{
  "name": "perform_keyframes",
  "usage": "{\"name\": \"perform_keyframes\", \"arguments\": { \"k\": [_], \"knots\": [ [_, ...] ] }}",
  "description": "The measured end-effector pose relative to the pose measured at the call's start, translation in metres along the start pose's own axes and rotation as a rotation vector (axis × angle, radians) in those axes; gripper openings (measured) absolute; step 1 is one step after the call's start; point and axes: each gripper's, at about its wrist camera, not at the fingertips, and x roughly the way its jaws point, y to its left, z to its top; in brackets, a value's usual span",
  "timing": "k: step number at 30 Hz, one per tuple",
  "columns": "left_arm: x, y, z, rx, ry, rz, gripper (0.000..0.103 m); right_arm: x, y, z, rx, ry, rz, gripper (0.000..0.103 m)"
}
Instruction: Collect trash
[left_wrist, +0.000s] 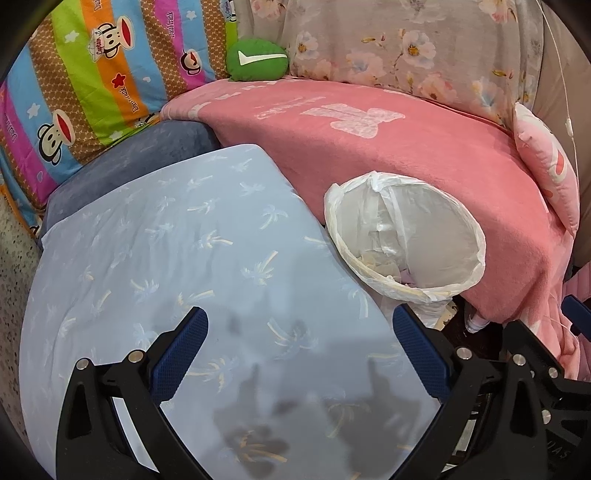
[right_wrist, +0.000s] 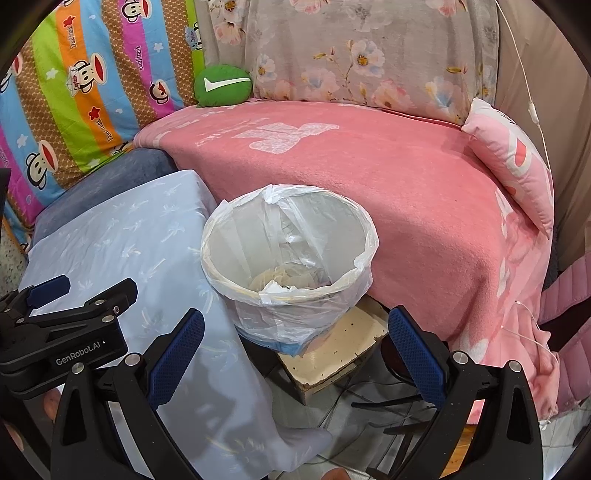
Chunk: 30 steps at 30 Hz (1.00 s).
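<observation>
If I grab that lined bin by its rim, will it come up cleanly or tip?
The trash bin looks light: only a little trash lies at its bottom. It probably tips easily, since it stands on a small block near the edge. The loose plastic liner over the rim may slip under the fingers.

Your bin (right_wrist: 290, 258) sits on a low block (right_wrist: 332, 354) between the cushion (right_wrist: 122, 236) at left and the blanket-covered sofa (right_wrist: 406, 192) behind and right, with scraps (right_wrist: 280, 286) inside.
</observation>
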Motion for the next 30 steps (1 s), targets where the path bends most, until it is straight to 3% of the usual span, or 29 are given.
{"name": "perform_keyframes", "arguments": {
  "k": [30],
  "knots": [
    [0.0016,0.0056,-0.0025,-0.007,-0.004,0.009,0.096,0.0030,0.0027,-0.0024,-0.001,0.005,0.003,0.097]
  ]
}}
